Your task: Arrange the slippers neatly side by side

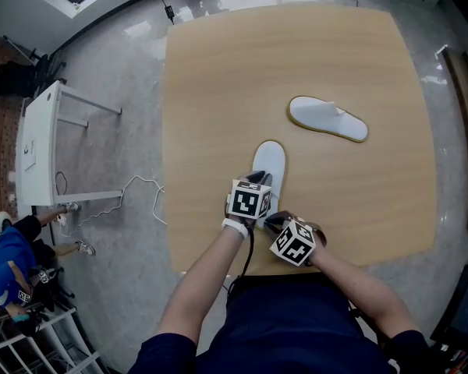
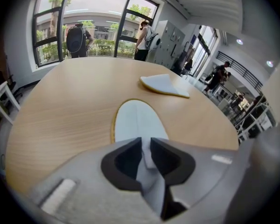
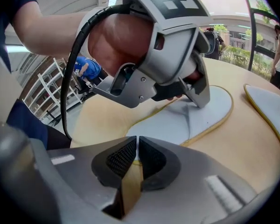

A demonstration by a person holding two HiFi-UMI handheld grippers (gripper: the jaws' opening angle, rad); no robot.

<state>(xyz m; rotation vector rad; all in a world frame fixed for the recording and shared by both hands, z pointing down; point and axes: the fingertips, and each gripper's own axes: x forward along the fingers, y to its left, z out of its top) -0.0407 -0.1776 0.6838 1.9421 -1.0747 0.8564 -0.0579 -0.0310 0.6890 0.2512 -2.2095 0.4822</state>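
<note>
Two white slippers with yellow rims lie on the wooden table (image 1: 218, 76). The near slipper (image 1: 270, 159) points away from me. My left gripper (image 1: 263, 181) is shut on its raised upper; white fabric shows between the jaws at the left gripper (image 2: 146, 146). At that slipper's (image 3: 177, 120) heel rim, my right gripper (image 3: 136, 146) is shut on the thin edge, just behind the left gripper (image 3: 196, 101). In the head view the right gripper (image 1: 275, 221) sits near the table's front edge. The far slipper (image 1: 327, 118) lies crosswise to the right, apart from both grippers, and shows as the far slipper (image 2: 164, 84).
A white side table (image 1: 39, 146) and a loose cable (image 1: 132, 193) are on the floor to the left. A person in blue (image 1: 8, 263) crouches at the lower left. Other people (image 2: 77, 38) stand by the windows beyond the table.
</note>
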